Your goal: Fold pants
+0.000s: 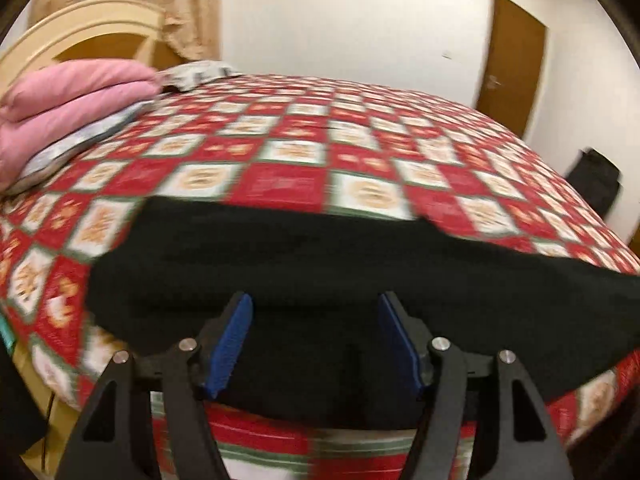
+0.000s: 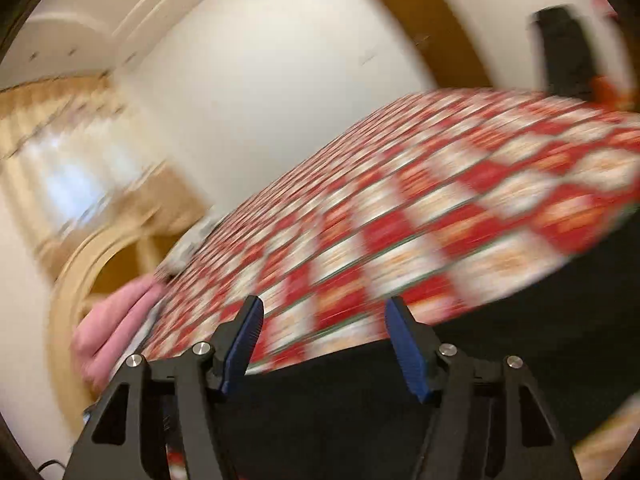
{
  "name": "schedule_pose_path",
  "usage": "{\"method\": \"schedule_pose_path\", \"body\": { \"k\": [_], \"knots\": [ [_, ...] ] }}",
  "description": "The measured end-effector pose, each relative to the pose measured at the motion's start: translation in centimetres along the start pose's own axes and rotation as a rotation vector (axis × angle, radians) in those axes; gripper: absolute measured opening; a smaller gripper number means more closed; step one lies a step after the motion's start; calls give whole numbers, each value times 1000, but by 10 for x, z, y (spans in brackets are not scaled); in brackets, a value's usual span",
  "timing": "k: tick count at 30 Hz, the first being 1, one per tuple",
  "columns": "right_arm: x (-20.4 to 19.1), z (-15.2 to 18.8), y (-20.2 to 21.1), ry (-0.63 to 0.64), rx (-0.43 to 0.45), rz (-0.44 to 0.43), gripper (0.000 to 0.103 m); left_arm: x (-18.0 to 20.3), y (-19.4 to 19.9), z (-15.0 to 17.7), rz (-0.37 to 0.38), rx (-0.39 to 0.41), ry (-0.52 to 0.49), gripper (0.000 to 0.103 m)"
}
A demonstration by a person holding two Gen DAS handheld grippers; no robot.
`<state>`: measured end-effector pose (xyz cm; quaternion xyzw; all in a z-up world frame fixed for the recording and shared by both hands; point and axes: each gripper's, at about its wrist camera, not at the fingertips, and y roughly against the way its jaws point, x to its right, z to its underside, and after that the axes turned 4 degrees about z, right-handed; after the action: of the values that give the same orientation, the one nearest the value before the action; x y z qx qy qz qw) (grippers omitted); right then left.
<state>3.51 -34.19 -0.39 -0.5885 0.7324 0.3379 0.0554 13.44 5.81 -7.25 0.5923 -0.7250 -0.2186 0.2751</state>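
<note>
The black pants are seen lying spread on the bed, near its front edge, over a bedspread checked in red, white and green. In the left wrist view the cloth runs as a broad dark band from the left of the bedspread to the right, with its near edge reaching the front of the bed and a raised fold visible across the middle. The left gripper is held just above this near part of the pants, its jaws spread apart with blue pads facing each other; no cloth is pinched between them, though whether the tips touch the fabric cannot be told. The right gripper is shown in a strongly blurred, tilted view, its jaws likewise spread with nothing gripped between the blue pads; the pants appear dark below and behind it, at the lower right. A stack of pink pillows is seen at the head of the bed on the left, before a cream headboard. A brown door is set in the white wall behind, and a dark object, too blurred to identify, stands beyond the bed's far right edge.
</note>
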Motion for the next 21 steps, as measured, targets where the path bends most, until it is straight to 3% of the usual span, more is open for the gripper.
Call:
{"method": "schedule_pose_path", "body": {
  "k": [4,6,8,12,13,16,19,21],
  "knots": [
    [84,-30,69,-71,172,311,65,37,-6,-3,69,-21,-53,68],
    [126,-40,93,-128,236,413,65,49,-5,-2,109,-38,-55,68],
    [166,-49,104,-156,243,501,65,62,-3,0,131,-53,-71,68],
    [210,-43,87,-218,127,478,65,74,1,4,117,-50,-101,68],
    [211,-39,86,-197,138,483,65,75,2,5,114,-55,-99,68],
    [191,-31,83,-104,139,506,65,75,-6,9,102,-87,-95,69],
    [174,-25,75,-83,117,463,65,77,-25,21,68,-173,-103,70],
    [169,-24,73,-89,104,425,53,83,-21,28,46,-140,-140,70]
  ]
}}
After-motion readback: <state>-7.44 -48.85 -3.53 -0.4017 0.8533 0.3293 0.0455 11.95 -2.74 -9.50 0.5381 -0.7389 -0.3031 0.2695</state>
